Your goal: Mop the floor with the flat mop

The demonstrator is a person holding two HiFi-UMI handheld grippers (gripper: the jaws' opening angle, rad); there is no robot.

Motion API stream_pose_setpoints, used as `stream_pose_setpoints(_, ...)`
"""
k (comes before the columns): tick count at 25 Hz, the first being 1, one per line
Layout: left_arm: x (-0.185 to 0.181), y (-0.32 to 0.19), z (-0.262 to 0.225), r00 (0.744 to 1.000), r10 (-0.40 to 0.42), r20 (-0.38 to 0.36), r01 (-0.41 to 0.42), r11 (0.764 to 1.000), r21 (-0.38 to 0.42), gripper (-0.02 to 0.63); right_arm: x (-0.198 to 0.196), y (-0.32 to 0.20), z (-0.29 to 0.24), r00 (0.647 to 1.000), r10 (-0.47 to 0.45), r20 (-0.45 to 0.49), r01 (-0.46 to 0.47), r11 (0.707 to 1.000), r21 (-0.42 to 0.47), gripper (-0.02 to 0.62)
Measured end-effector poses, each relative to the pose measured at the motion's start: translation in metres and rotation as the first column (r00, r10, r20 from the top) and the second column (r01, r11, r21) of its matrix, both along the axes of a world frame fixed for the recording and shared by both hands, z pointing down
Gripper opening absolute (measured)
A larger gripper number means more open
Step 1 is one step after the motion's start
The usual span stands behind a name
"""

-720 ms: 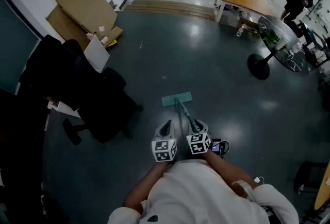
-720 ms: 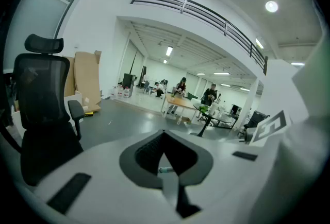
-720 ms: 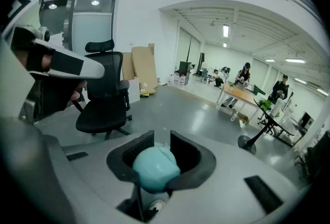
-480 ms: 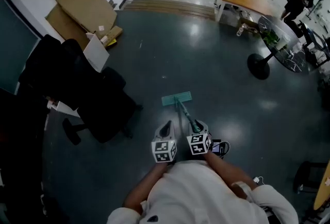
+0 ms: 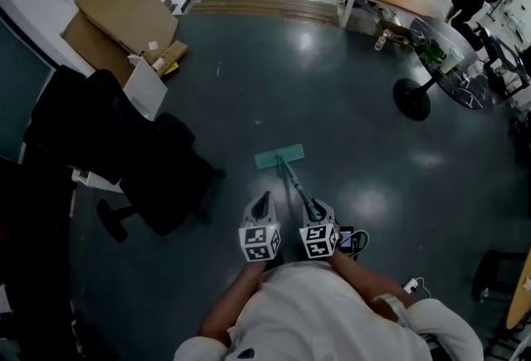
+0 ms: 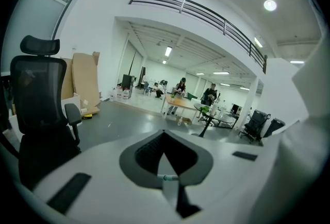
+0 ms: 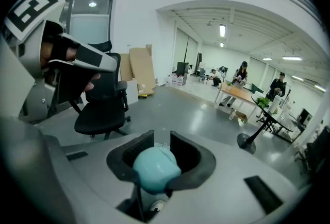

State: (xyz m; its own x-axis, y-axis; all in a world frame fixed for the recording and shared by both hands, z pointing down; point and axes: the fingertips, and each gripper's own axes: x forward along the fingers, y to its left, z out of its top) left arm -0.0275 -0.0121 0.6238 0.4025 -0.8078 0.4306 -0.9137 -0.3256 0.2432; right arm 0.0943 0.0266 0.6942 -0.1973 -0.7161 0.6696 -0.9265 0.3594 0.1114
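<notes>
**Nudging the mop [image 5: 286,168] only slightly**

Since 0.7 s ago, the pad [image 5: 280,156] has been shifted very little near the middle of the floor [image 5: 348,102], so mopping is judged barely advanced. The right gripper [image 7: 161,141] is shown clamped on the handle [image 7: 156,169] only in its own view. The left gripper [image 6: 164,135] is seen closed and empty.

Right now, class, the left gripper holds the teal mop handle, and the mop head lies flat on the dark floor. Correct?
No: the right gripper holds the teal mop handle, as the right gripper view shows; the left gripper has its jaws together on nothing. The mop head does lie flat on the dark floor.
</notes>
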Motion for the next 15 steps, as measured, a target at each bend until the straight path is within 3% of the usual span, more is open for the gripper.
stream_pose_setpoints(7,-0.003,-0.024,0.002,1.000,-0.020,0.001,0.020,1.000,-0.008,0.006,-0.010,-0.028,0.010,1.000,0.000,-0.001,0.000,1.000,0.014,0.103)
stream_pose_setpoints(15,-0.012,-0.042,-0.001,0.999,-0.047,-0.008,0.047,0.999,-0.018,0.006,-0.030,-0.141,0.033,1.000,-0.001,-0.017,0.002,0.997,0.072,0.103)
